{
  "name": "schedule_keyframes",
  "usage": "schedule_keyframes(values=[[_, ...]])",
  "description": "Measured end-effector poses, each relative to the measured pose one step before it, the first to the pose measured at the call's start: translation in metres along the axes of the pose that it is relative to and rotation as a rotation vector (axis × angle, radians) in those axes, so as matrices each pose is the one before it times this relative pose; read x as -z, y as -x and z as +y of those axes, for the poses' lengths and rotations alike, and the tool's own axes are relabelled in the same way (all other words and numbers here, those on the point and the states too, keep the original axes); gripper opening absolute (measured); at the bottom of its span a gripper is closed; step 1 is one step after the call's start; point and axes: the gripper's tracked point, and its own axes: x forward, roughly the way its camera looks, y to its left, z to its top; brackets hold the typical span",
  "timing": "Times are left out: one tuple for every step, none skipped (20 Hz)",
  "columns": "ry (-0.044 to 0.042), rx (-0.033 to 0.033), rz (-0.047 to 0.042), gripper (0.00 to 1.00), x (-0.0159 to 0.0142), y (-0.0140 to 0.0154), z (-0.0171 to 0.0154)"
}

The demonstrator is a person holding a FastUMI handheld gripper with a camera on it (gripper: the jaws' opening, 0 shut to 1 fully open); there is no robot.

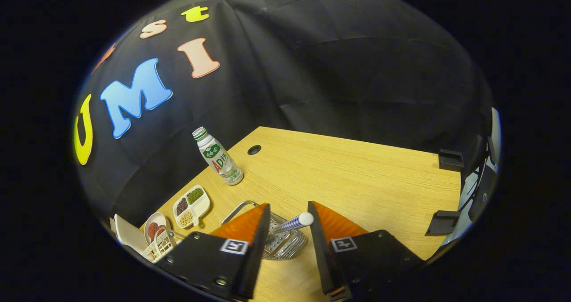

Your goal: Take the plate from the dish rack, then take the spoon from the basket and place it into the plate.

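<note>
So the gripper (289,219) is hanging over the near part of the wooden table (357,177) with its two fingers spread wide apart, nothing clamped. Sitting right in the gap between them is the metal basket (283,244), a perforated silvery cup with a wire handle (238,209) looping up on its left side, partly hidden behind the left finger. The spoon (294,222) stands in that basket with its blue-and-white striped handle leaning toward the right finger; the rounded handle tip comes very close to that finger's inner face, but I honestly can't tell if it's touching. The left finger is well clear of the handle, so it's definitely not a grip on it.

Off to the left, at the near-left edge of the table, there's a white dish rack (159,247) with a pale plate (130,235) standing on edge in it. Tucked just beside the rack is a small round dish (154,228) with something reddish-brown in it, and a bit farther out a white three-compartment snack tray (192,206) holding green, dark and pale beans. Farther still, near the black cloth wall, a small plastic drink bottle (218,157) with a green-and-white label stands upright. A round cable hole (254,150) sits in the tabletop to the right of the bottle, and two black clamps (446,190) grip the table's right edge.
</note>
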Motion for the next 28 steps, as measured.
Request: schedule_keyframes(values=[[-0.00049,-0.00152,0.00104,0.49,-0.00071,-0.00131,-0.00011],[0.00143,-0.00051,-0.00120,0.49,-0.00080,0.00027,0.00007],[0.00898,0.00340,0.00224,0.49,0.00024,-0.00113,-0.00160],[0.01243,-0.00681,-0.00581,0.49,0.00185,-0.00075,-0.00047],[-0.00747,-0.01992,-0.01580,0.39,-0.00695,0.01270,0.00761],[0.01263,0.01225,0.00731,0.30,-0.00060,-0.00974,-0.00430],[0.00677,0.00239,-0.00241,0.30,-0.00061,-0.00066,-0.00163],[0.00190,0.00140,0.00187,0.30,-0.00041,0.00117,0.00195],[-0.01246,-0.05029,-0.01341,0.30,-0.00386,0.00498,0.01105],[-0.00654,-0.01138,-0.02250,0.16,-0.00749,-0.00289,0.00735],[0.01272,-0.02323,-0.00045,0.16,-0.00131,0.00400,0.00069],[0.01118,-0.01444,-0.01885,0.07,-0.00581,0.00033,0.00879],[0.03314,0.00702,0.01166,0.06,0.00346,-0.00297,0.00004],[0.02235,-0.00372,-0.00204,0.06,-0.00255,0.00190,0.00346],[0.01931,-0.00582,0.00360,0.06,-0.00191,-0.00027,0.00465],[0.02542,0.00098,0.00193,0.06,-0.00131,0.00282,0.00357],[0.03184,0.00276,-0.00223,0.06,-0.00231,0.00125,0.00151],[0.03524,0.00627,-0.00459,0.06,-0.00266,0.00217,0.00229],[0.03546,0.00352,-0.00767,0.06,-0.00454,0.00339,0.00255],[0.03257,0.00259,-0.00952,0.06,-0.00584,0.00317,0.00250],[0.03033,0.00259,-0.01304,0.06,-0.00664,0.00467,0.00195],[0.02797,0.00424,-0.01227,0.06,-0.00724,-0.00123,0.00714],[0.02662,0.00324,-0.01366,0.06,-0.00783,0.00639,0.00150],[0.02465,0.00012,-0.01577,0.06,-0.00662,0.00544,0.00193],[0.02370,0.00271,-0.01270,0.06,-0.00711,0.00575,0.00155],[0.02491,0.00097,-0.01275,0.06,-0.00610,0.00558,0.00128],[0.02535,0.00175,-0.01359,0.06,-0.00629,0.00627,0.00090],[0.02574,0.00140,-0.01158,0.06,-0.00616,0.00576,0.00107]])
